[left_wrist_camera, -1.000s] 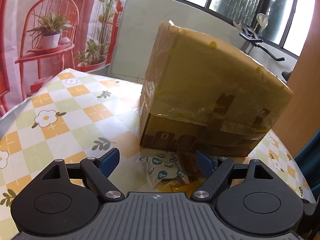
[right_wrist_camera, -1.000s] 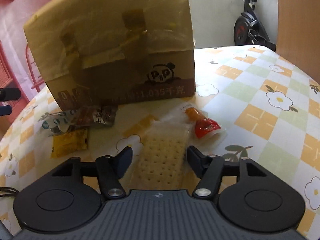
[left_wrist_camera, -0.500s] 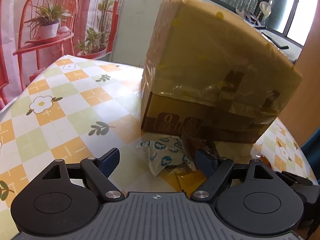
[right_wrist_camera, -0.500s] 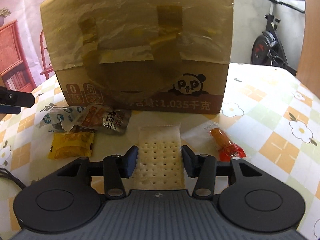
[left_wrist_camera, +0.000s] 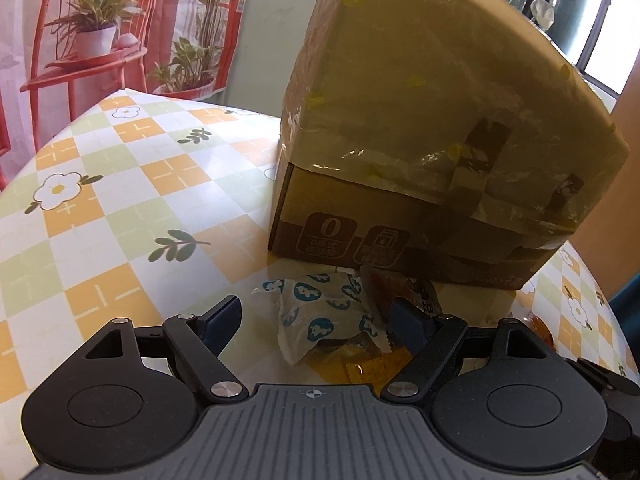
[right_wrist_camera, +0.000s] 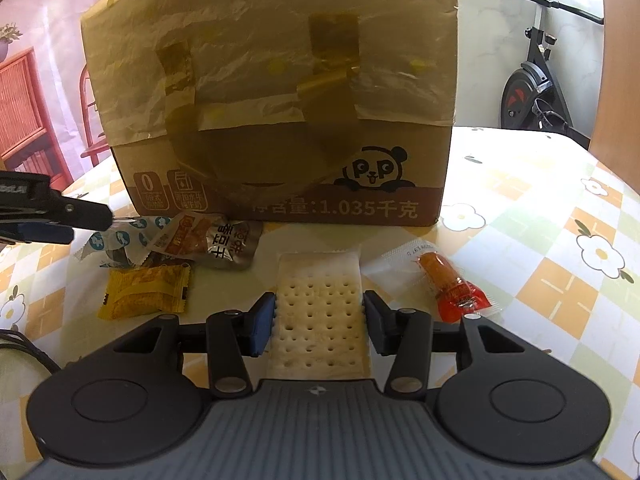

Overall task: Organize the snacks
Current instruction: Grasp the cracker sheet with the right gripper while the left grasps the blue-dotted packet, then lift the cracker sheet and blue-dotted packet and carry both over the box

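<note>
Snacks lie along the box (right_wrist_camera: 280,128) front, bare table (left_wrist_camera: 80,216) to its left
Right gripper (right_wrist_camera: 319,312) pinches the cracker (right_wrist_camera: 318,308) by its side edges; left gripper (left_wrist_camera: 316,318) gapes wide around the blue-dotted packet (left_wrist_camera: 320,314), not touching

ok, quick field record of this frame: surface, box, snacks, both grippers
surface: floral checked tablecloth
box: taped cardboard box, panda print, standing behind the snacks
cracker pack: between the fingers of the right gripper, pads close to or at its edges
sausage snack: right of the cracker pack
yellow packet, silver packet: left of the cracker pack
blue-white wrapper: between the open fingers of the left gripper
</note>
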Motion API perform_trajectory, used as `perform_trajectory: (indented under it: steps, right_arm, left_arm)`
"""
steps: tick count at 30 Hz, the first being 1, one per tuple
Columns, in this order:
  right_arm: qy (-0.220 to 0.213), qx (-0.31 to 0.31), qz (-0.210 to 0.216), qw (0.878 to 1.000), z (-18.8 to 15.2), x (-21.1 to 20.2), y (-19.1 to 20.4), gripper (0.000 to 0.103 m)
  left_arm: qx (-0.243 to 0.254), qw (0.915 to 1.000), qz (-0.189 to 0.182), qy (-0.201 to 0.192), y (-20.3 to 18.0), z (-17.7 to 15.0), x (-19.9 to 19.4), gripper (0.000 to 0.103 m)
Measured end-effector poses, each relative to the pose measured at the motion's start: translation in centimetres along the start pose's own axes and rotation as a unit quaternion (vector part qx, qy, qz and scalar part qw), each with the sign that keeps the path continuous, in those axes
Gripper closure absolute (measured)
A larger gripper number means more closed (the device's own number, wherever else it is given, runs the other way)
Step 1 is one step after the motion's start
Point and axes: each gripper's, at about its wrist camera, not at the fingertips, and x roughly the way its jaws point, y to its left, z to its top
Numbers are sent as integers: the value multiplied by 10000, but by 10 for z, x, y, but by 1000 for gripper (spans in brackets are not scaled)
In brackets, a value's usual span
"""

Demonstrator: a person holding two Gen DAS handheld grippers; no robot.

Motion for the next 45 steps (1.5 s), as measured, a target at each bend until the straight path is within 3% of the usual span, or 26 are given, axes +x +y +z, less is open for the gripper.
perform_trajectory:
  steps: [2, 10, 14, 17, 26, 45]
  right_arm:
    - [-3, 3, 5, 10000, 0, 0, 0, 53]
    - [-10, 9, 12, 10000, 0, 0, 0, 53]
    - [-12, 1, 10, 10000, 0, 0, 0, 53]
    - [-14, -28, -2, 10000, 0, 1, 1, 53]
    - [-33, -2, 34, 10000, 0, 1, -1, 53]
    - [-183, 336, 68, 9992, 0, -5, -10, 54]
  left_arm:
    - [24, 10000, -20, 28, -2, -1, 4, 26]
    - [-29, 10000, 45, 47, -6, -6, 17, 33]
    - [68, 9999, -1, -76, -9, -10, 15, 47]
    - [162, 9998, 34, -122, -10, -12, 10, 52]
    - [-230, 9990, 56, -373, 6, -25, -20, 53]
    - [-64, 9986, 107, -520, 0, -25, -33, 53]
